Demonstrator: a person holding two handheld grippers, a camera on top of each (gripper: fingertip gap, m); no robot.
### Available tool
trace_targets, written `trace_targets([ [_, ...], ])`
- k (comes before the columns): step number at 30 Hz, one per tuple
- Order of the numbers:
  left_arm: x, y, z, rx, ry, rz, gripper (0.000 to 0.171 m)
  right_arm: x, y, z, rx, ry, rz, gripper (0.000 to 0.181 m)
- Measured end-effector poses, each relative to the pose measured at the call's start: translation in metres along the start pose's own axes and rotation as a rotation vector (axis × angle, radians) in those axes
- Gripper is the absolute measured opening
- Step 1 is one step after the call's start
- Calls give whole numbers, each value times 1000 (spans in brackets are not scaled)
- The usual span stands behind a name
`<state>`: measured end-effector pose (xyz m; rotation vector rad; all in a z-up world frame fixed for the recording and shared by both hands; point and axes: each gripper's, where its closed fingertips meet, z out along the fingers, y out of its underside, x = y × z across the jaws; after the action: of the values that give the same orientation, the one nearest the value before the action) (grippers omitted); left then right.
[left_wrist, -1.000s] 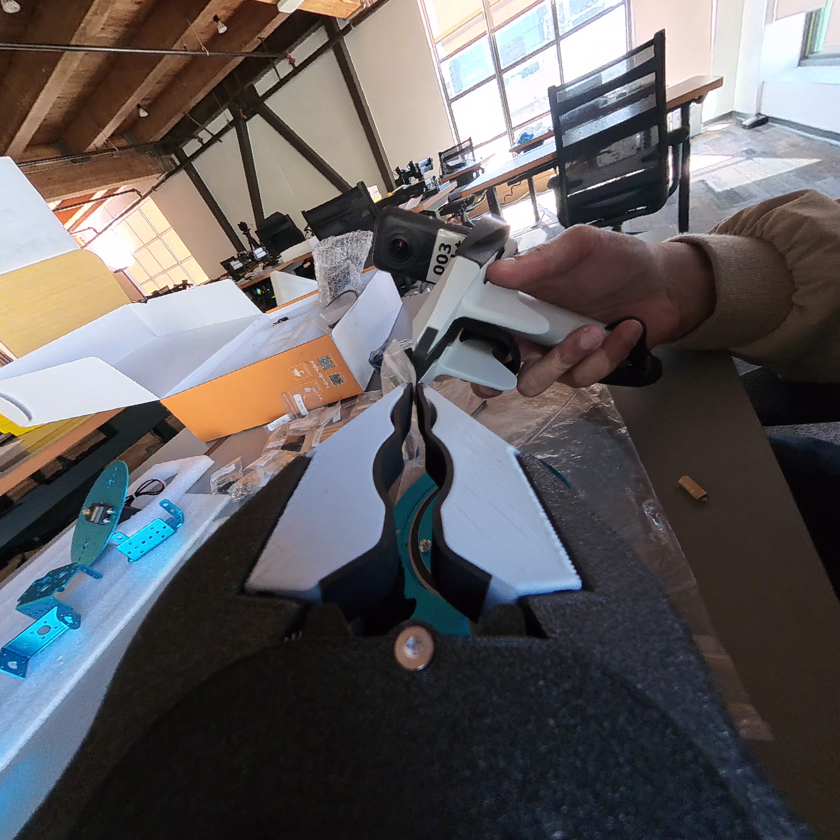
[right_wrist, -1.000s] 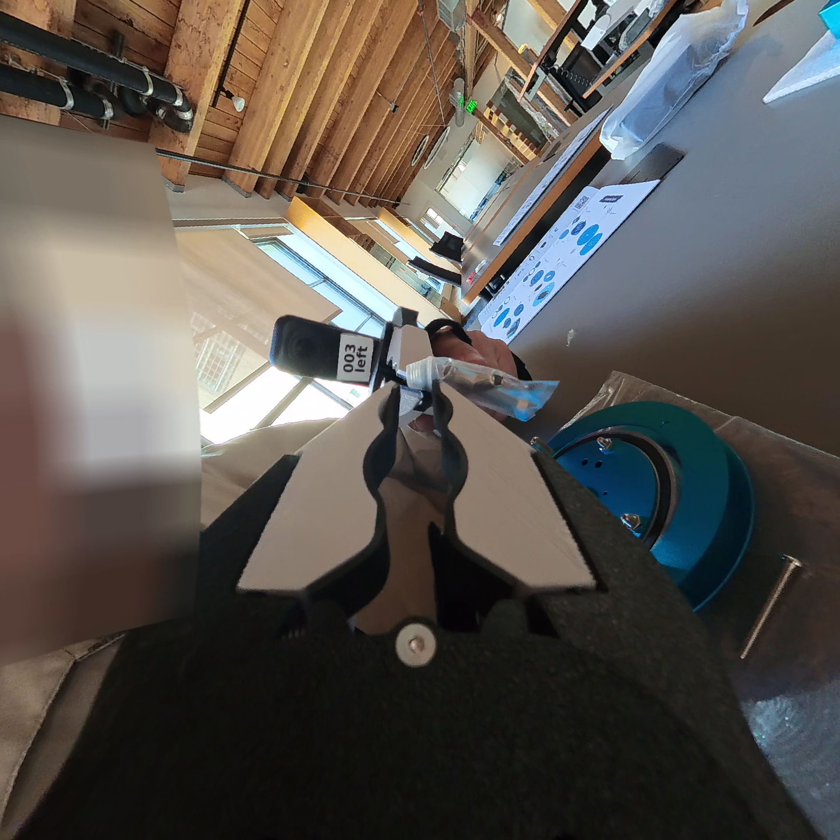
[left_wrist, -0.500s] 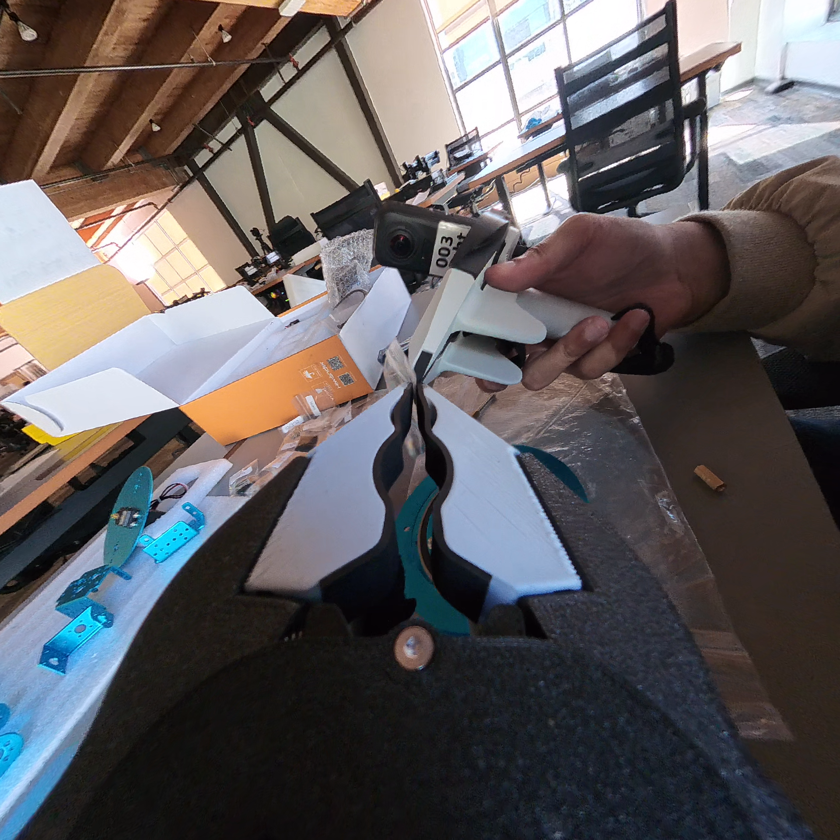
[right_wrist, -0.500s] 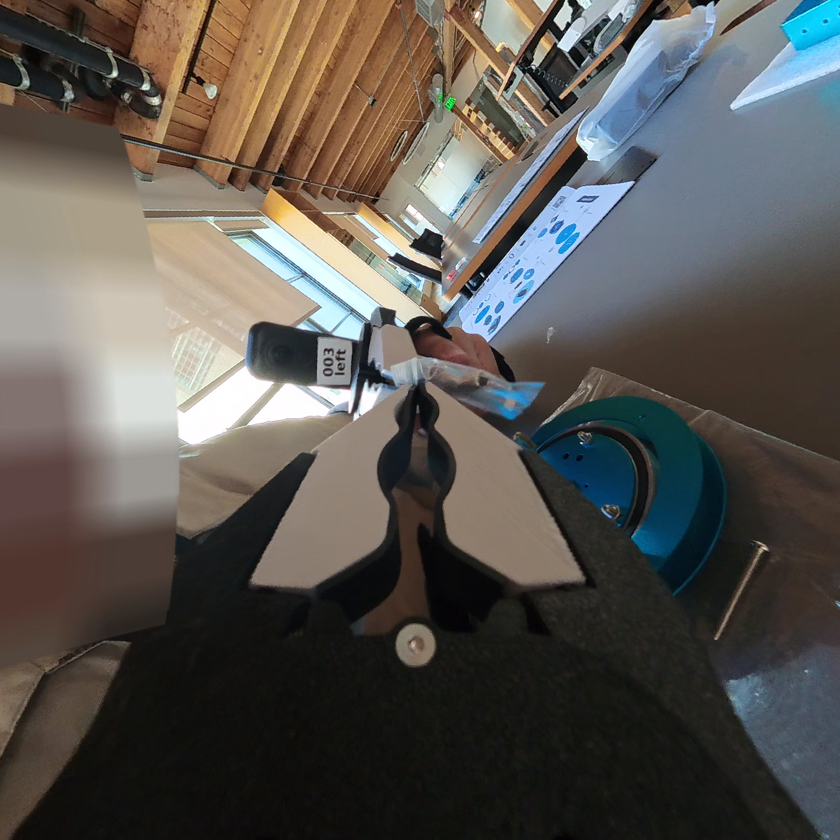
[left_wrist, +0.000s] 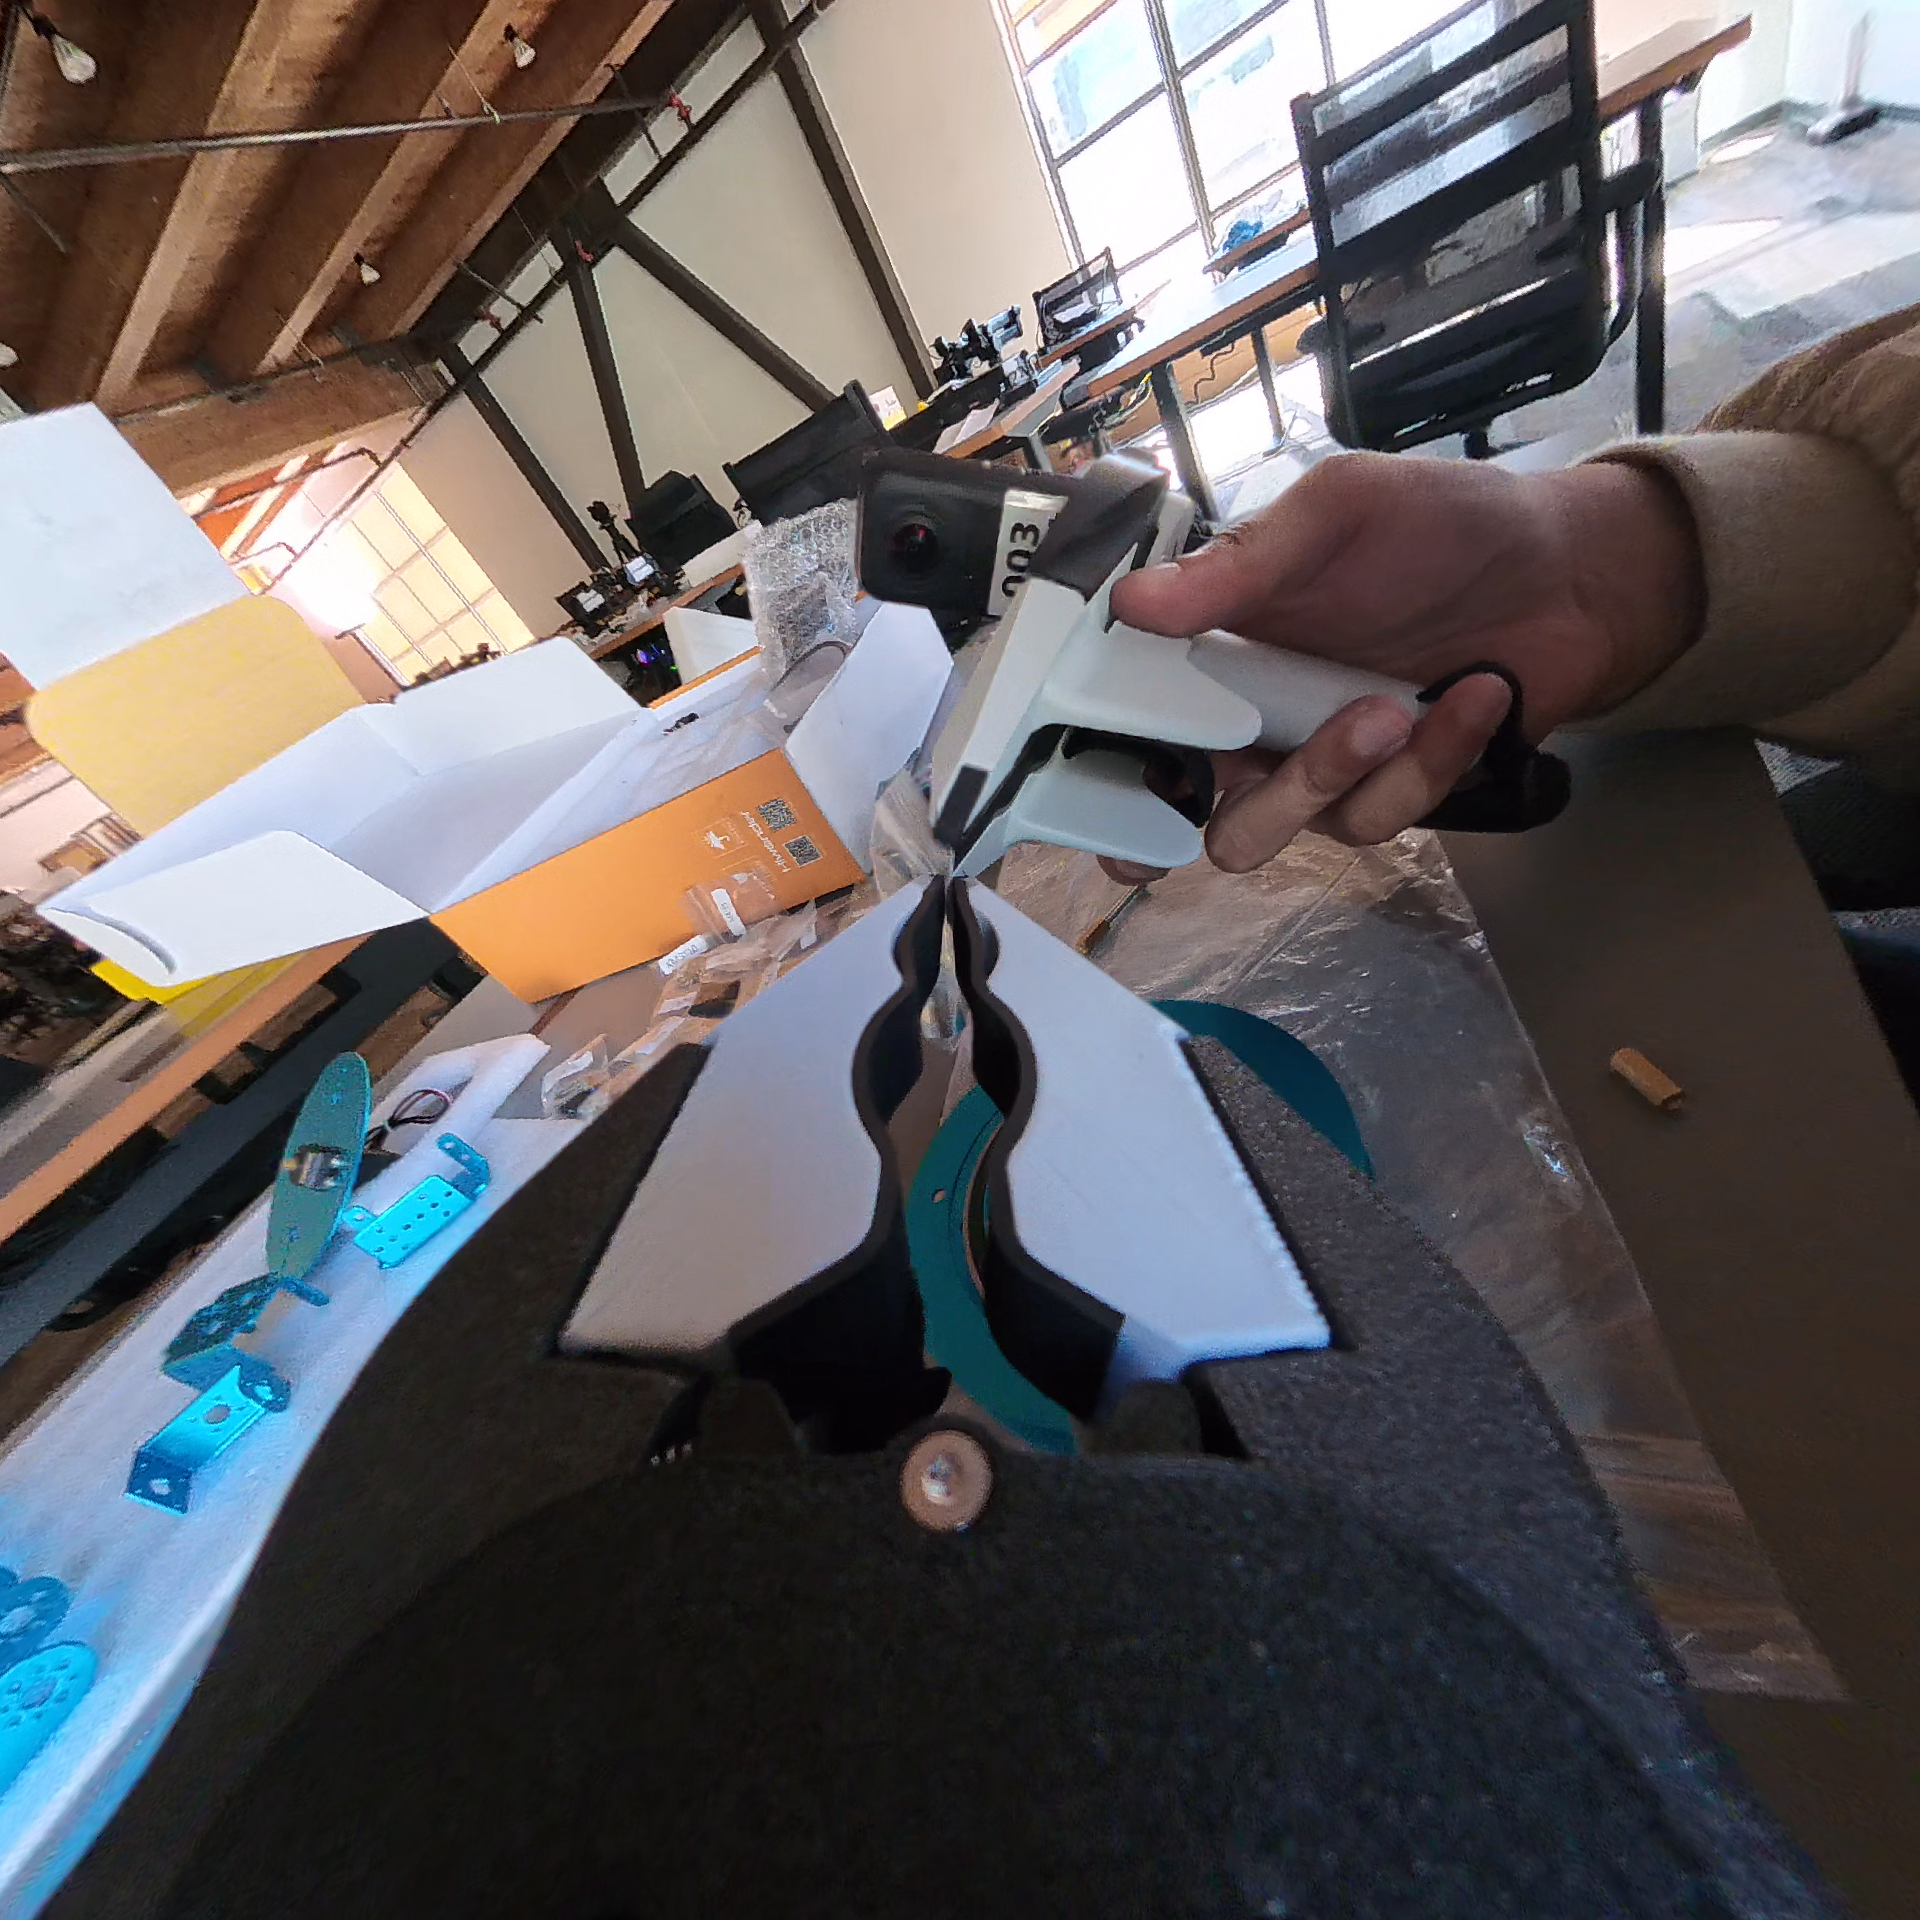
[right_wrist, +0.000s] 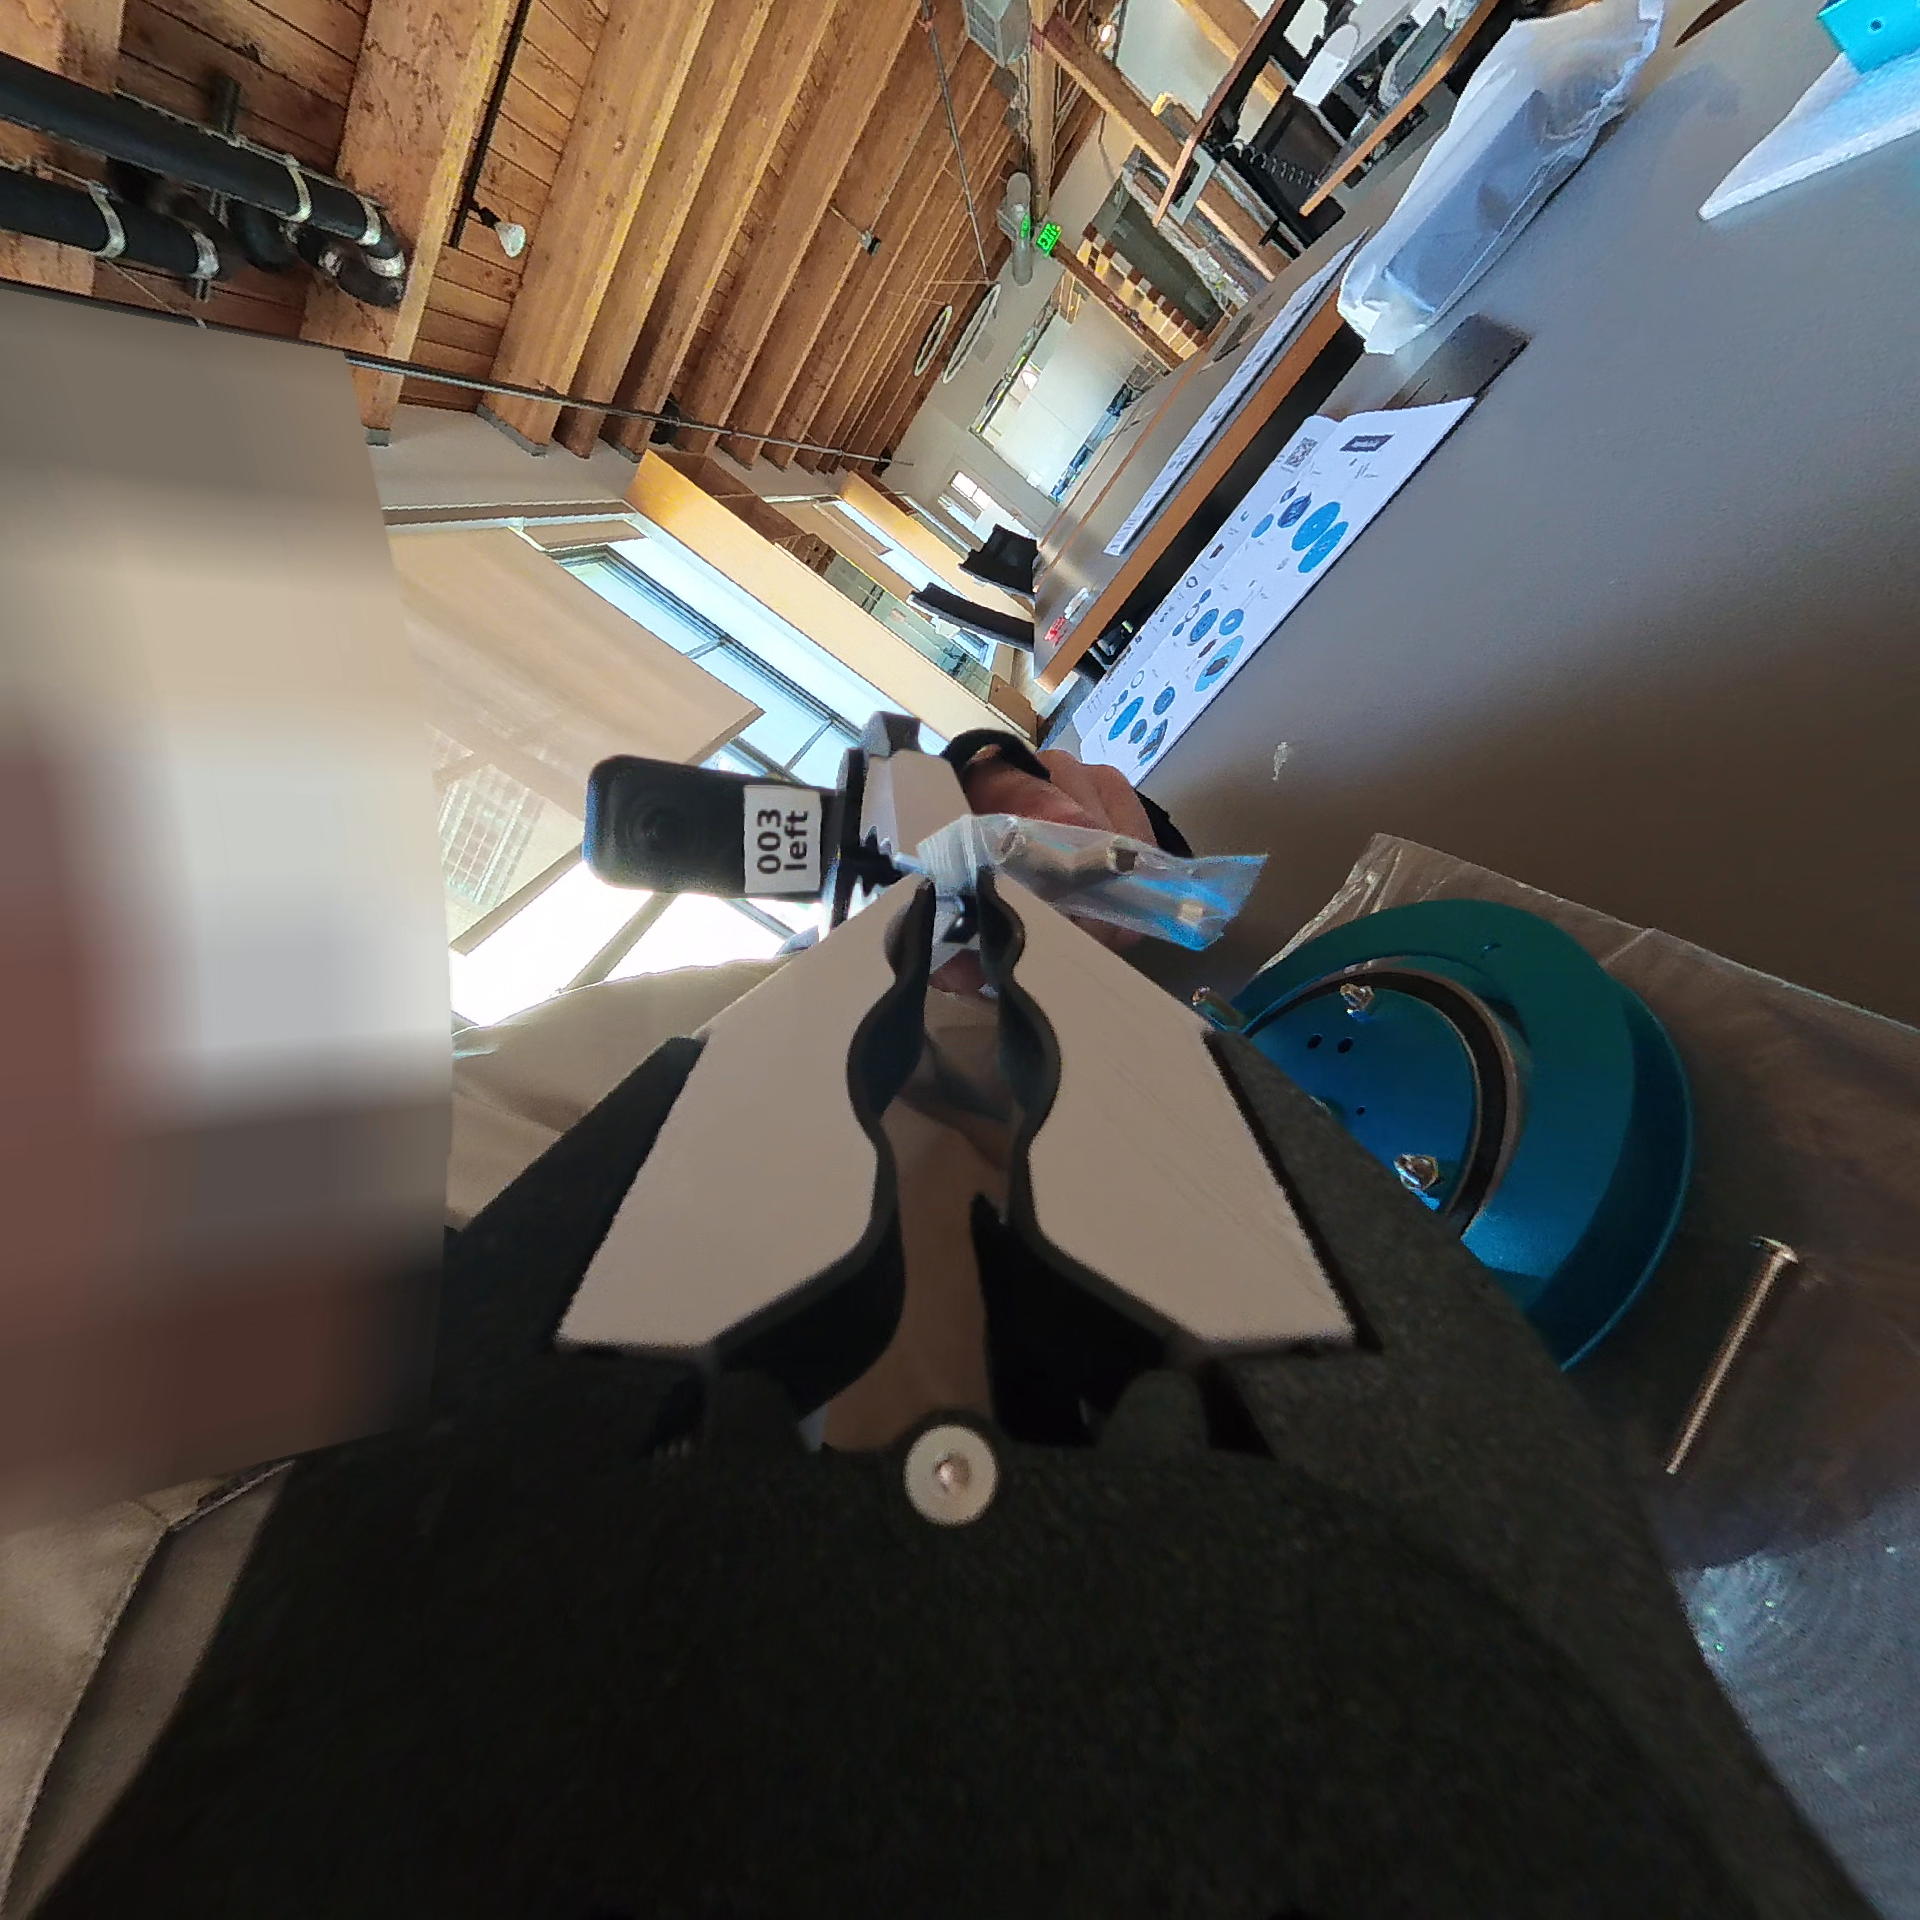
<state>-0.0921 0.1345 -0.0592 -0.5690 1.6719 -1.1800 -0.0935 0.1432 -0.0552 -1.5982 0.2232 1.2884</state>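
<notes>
A small clear plastic bag (right_wrist: 1101, 873) with tiny metal parts hangs in the air between both grippers. My left gripper (left_wrist: 945, 899) is shut on one edge of the bag (left_wrist: 899, 821). My right gripper (right_wrist: 951, 891) is closed on the bag's other edge, tip to tip with the left one. In the left wrist view a hand holds the right gripper (left_wrist: 951, 857) just beyond my fingertips. A teal round disc (right_wrist: 1455, 1091) lies on the table below the bag and shows partly behind my left fingers (left_wrist: 1288, 1070).
A long screw (right_wrist: 1730, 1351) lies beside the disc on a clear plastic sheet (left_wrist: 1351, 987). An open orange and white box (left_wrist: 623, 862) stands at the left. Blue metal brackets (left_wrist: 416, 1216) lie on white foam. A printed sheet (right_wrist: 1247, 582) lies farther off.
My right gripper's fingers have closed from slightly apart onto the bag's edge. Both grippers have shifted a little while the left keeps its hold on the bag.
</notes>
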Motion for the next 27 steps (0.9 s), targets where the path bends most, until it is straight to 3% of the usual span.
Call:
trace_targets([
  [27,0,0,-1,9,31,-64,0,-1,1,-1,-8,-8,-2,7],
])
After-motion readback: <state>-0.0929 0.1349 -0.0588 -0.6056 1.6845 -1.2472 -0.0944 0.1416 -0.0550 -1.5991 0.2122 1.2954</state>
